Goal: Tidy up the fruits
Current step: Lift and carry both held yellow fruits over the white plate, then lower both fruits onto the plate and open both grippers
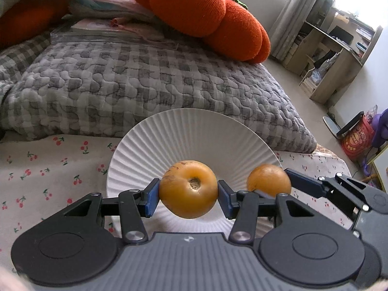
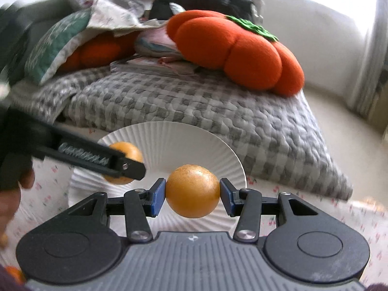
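Above the white fluted plate (image 1: 169,135) on the bed's cherry-print sheet (image 1: 48,169), each hand-held gripper carries one round yellow-orange fruit: the left hand-held gripper (image 1: 188,196) clamps a smooth fruit (image 1: 188,189) with a dimpled stem end, the right hand-held gripper (image 2: 192,194) a glossy, faintly speckled one (image 2: 192,191). Neither fruit rests on the plate yet, so the placing seems still to come. More orange pieces appear at the right view's edges, blurred. Beyond lie a quilted grey check blanket (image 1: 145,80) and a plush pumpkin cushion (image 1: 206,17).

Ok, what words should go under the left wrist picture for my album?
The left gripper holds a round yellow-orange fruit over a ribbed white plate on the bed.
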A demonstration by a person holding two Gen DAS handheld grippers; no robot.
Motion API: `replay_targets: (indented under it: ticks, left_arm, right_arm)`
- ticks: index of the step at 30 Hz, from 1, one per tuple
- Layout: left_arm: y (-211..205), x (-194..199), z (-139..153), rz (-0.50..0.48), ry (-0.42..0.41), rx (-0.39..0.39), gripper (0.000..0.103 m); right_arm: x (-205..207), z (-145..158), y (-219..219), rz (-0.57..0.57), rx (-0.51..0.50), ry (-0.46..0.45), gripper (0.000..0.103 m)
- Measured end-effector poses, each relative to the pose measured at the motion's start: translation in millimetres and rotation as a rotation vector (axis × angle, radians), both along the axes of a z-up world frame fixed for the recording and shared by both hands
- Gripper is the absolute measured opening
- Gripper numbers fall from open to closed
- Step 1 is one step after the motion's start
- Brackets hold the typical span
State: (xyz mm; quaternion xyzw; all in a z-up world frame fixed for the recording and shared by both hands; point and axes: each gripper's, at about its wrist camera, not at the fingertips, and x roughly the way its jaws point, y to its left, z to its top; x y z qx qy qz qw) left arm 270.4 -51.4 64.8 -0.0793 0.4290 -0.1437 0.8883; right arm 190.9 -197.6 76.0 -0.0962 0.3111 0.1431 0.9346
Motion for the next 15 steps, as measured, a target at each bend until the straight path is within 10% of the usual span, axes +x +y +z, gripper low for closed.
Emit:
replay_targets:
  ticks: [15]
  left_arm:
    - [-7,26,-13,-0.027,-0.034,0.027,0.044]
  right_arm:
    - [23,-18,26,0.082,-0.165,-0.137,0.044]
